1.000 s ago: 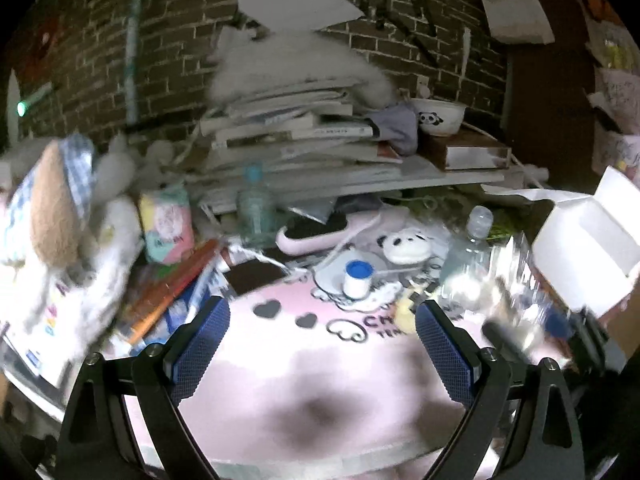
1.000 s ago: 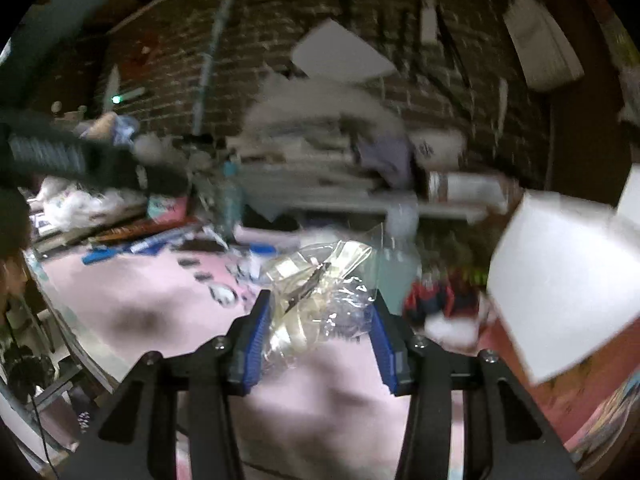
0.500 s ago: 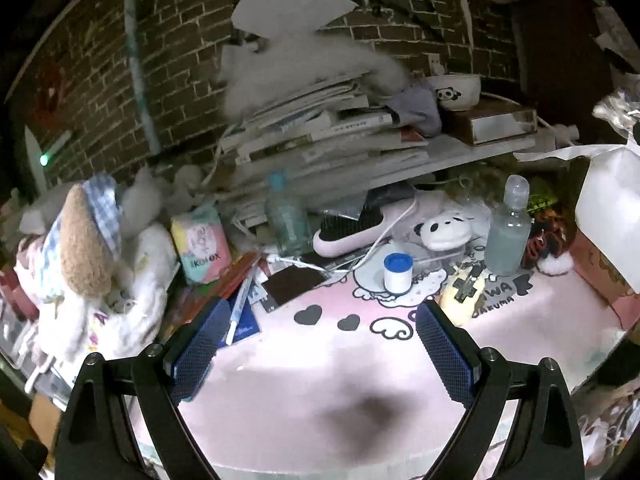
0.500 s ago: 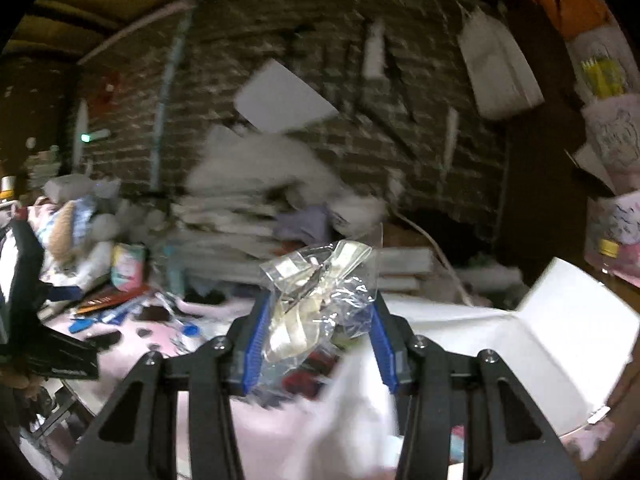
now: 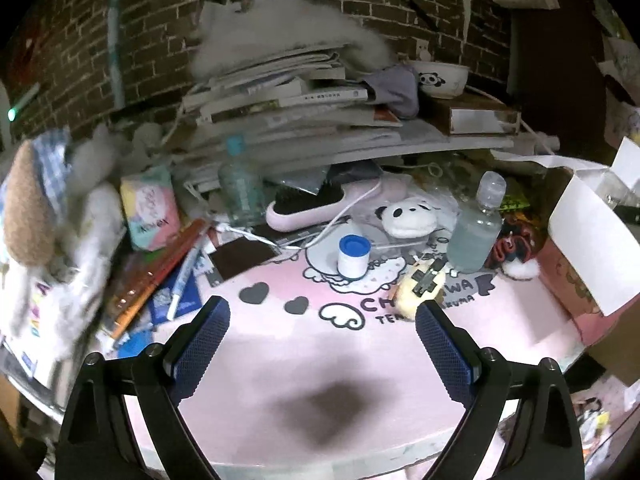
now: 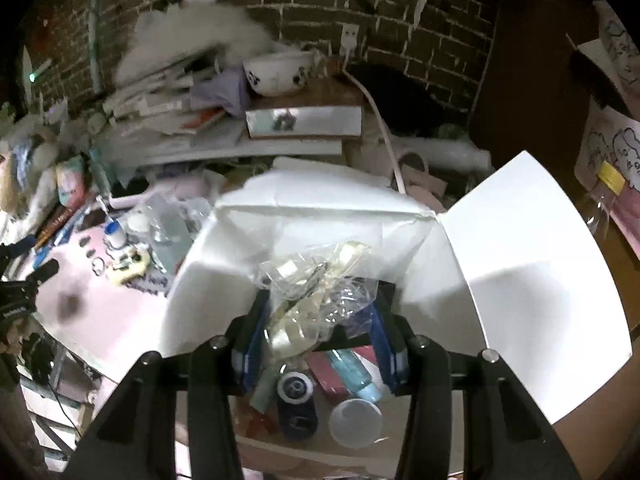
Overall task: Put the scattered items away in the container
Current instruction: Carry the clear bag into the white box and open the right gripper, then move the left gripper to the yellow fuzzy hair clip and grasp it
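Right wrist view: my right gripper (image 6: pixel 316 320) clamps a crumpled clear plastic bag (image 6: pixel 316 292) between its blue pads, the jaws drawn in to a narrow gap on it. The bag is transparent and glossy, wrinkled all over, and holds pale cream ribbon-like pieces and a thin dark strand; its top puffs up above my fingertips. I hold it over the open white box (image 6: pixel 520 280), whose flaps stand up around it. Inside the box, below the bag, lie a light blue bottle (image 6: pixel 354 374), a dark round-capped container (image 6: pixel 296 392), a grey lid (image 6: pixel 355 422) and something pink-red (image 6: pixel 324 372). Left wrist view: my left gripper (image 5: pixel 322 332) stands wide apart with nothing in it, above the pink mat (image 5: pixel 280 352). Still on the mat: a blue-capped white roll (image 5: pixel 353 257), a clear bottle (image 5: pixel 476 230), a panda plush (image 5: pixel 406 216), a yellow piece with black clips (image 5: pixel 420 288); a pink hairbrush (image 5: pixel 320 206) lies beside the book stack (image 5: pixel 292 96).
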Action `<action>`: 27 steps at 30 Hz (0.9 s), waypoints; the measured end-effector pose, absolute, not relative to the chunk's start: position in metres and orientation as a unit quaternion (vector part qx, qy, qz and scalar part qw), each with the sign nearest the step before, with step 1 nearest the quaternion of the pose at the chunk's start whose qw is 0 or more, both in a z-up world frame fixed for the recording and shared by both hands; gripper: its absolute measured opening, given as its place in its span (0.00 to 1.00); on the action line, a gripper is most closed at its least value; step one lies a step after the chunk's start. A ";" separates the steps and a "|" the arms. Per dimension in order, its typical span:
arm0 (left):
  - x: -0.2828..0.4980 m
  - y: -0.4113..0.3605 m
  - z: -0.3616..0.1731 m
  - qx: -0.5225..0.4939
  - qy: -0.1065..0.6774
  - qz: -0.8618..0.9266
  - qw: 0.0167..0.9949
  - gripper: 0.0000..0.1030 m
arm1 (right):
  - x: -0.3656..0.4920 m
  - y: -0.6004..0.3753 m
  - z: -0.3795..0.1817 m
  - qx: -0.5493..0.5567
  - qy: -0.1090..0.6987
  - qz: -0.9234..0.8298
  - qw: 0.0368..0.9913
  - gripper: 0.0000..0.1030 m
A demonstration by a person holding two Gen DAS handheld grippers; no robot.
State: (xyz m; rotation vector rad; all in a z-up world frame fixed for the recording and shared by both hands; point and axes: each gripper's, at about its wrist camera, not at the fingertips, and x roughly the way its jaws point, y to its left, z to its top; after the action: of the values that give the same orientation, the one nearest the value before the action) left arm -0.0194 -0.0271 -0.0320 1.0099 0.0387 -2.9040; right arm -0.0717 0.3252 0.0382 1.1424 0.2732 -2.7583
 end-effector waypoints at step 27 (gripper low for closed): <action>-0.032 -0.019 -0.042 0.352 0.018 -0.936 -0.007 0.90 | -0.041 0.229 0.064 0.316 0.073 -0.915 0.240 0.85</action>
State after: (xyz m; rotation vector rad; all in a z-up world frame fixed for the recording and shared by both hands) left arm -0.0317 -0.0194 -0.0420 1.1113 0.0574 -2.9518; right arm -0.0406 0.2286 0.0639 0.8656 0.2004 -2.5045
